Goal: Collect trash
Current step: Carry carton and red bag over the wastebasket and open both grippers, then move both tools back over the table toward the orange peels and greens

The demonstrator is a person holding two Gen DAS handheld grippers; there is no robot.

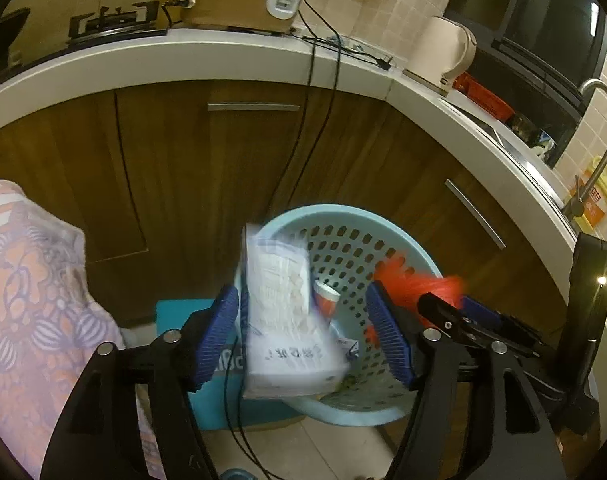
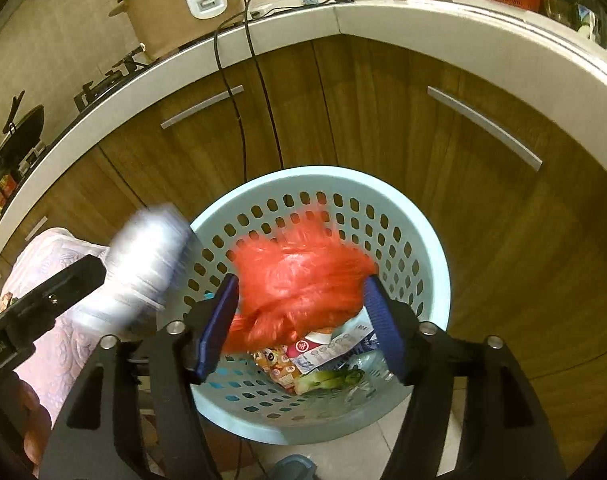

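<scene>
- Trash here means two pieces caught in mid-drop over a pale blue perforated basket point(image 2: 431, 276) that stands on the floor against the brown cabinet doors point(image 2: 383, 120) under the worktop point(image 2: 443, 32).
- Left tool point(image 1: 303, 332): its blue pads stand apart, with a white printed packet point(image 1: 287, 312) between them. The packet is motion-blurred and the right pad is clear of it; whether the left pad touches it I cannot tell. I judge it released.
- Right tool point(image 2: 301, 326): its pads are likewise spread, with a crumpled red plastic bag point(image 2: 299, 280) blurred between them, over the basket's mouth. It seems to have no real hold on the bag.
- Already in the basket: wrappers, a small carton and some green vegetable scraps point(image 2: 327, 378).
- Risk one: the white packet sits over the basket's near-left rim rather than its middle, so it could clip the rim and tip out onto the floor or onto the teal box point(image 1: 175, 312) beside the basket.
- Risk two: the red bag is light and springy. It may snag on a ribbed pad and lift back out with the tool, or drift off line.
- Risk three: the two tools are close together, the right one showing just beside the left in the left wrist view, so a hasty pull-back could knock them together or nudge the basket.
- Black cables point(image 2: 243, 128) hang down the cabinet front behind the basket and could catch a tool.
</scene>
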